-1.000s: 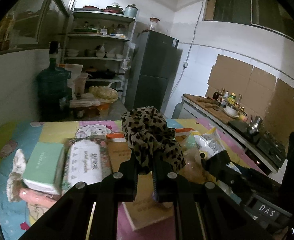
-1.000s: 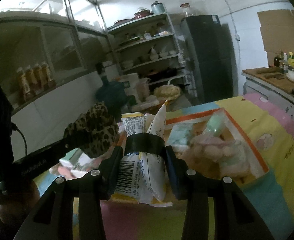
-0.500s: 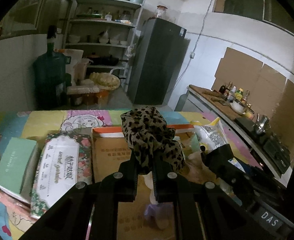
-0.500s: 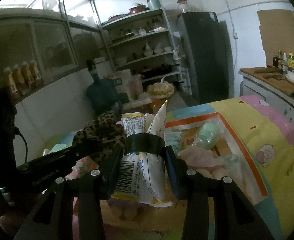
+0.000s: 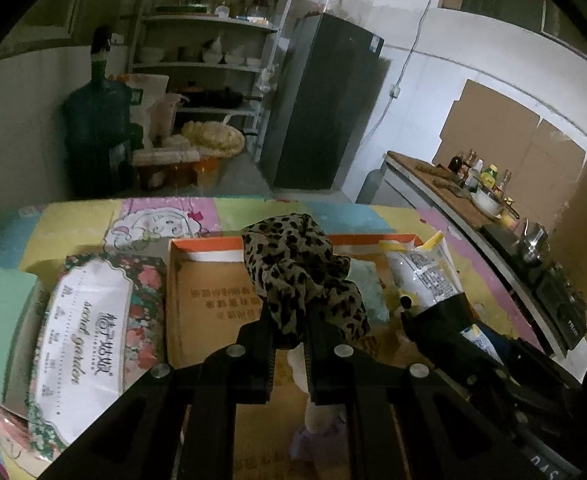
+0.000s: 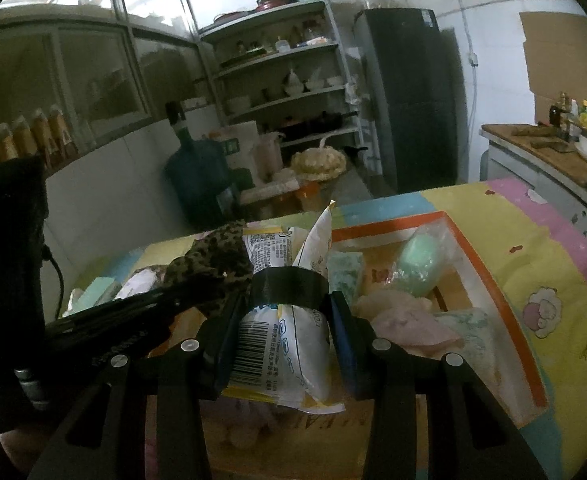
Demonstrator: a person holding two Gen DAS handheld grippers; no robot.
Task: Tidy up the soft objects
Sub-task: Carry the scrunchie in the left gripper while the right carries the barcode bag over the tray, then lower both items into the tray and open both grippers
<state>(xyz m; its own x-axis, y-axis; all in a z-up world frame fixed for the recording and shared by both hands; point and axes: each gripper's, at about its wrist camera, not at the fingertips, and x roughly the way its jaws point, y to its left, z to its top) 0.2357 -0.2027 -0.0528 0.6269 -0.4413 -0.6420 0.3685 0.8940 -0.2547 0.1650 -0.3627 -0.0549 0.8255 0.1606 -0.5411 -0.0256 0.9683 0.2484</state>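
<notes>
Behind the colourful tabletop (image 5: 73, 232) stands a dim kitchen. Over the cardboard box (image 5: 213, 304), left fingers (image 5: 289, 332) pinch the leopard cloth (image 5: 293, 264), right fingers (image 6: 289, 320) squeeze the snack bag (image 6: 285, 332). Some soft items (image 6: 409, 320) lie inside; tissue packs (image 5: 85, 344) wait beside it.

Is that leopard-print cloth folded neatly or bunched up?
Bunched up. The leopard-print cloth is a crumpled wad pinched in the left gripper, above the cardboard box.
</notes>
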